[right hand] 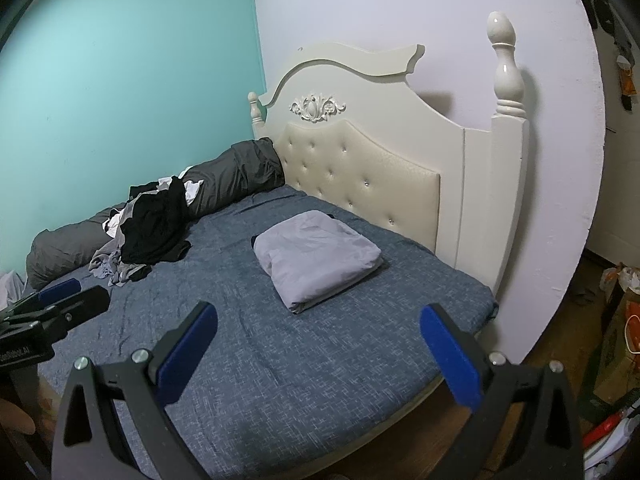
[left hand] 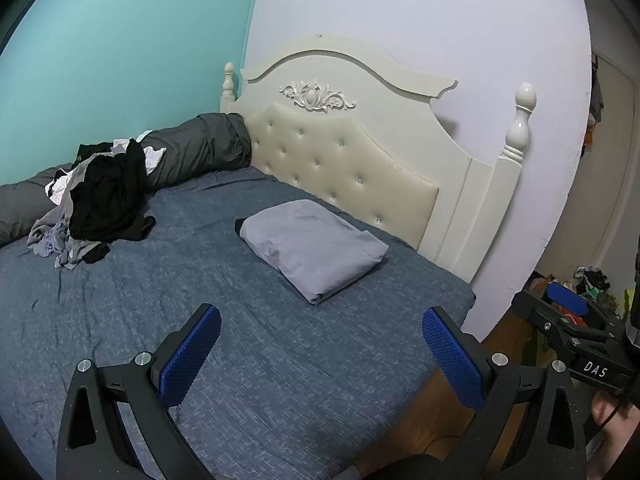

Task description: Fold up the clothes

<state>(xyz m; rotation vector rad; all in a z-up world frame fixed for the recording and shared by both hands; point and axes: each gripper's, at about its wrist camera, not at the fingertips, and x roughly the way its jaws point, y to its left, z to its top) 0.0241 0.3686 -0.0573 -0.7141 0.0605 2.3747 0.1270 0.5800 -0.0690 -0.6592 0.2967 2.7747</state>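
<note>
A folded light grey garment (left hand: pixel 314 248) lies on the blue bedsheet (left hand: pixel 200 320) near the headboard; it also shows in the right wrist view (right hand: pixel 318 258). A heap of unfolded black, grey and white clothes (left hand: pixel 100 204) sits at the far left of the bed, seen too in the right wrist view (right hand: pixel 152 232). My left gripper (left hand: pixel 322 330) is open and empty, above the near part of the bed. My right gripper (right hand: pixel 318 326) is open and empty, also above the near bed edge. The right gripper shows at the right edge of the left wrist view (left hand: pixel 576 320).
A rolled dark grey duvet (left hand: pixel 192 152) lies along the teal wall. The cream headboard (left hand: pixel 360 160) with a tall post (left hand: pixel 516 128) stands at the back. Clutter and boxes (right hand: pixel 620 320) sit on the wooden floor to the right of the bed.
</note>
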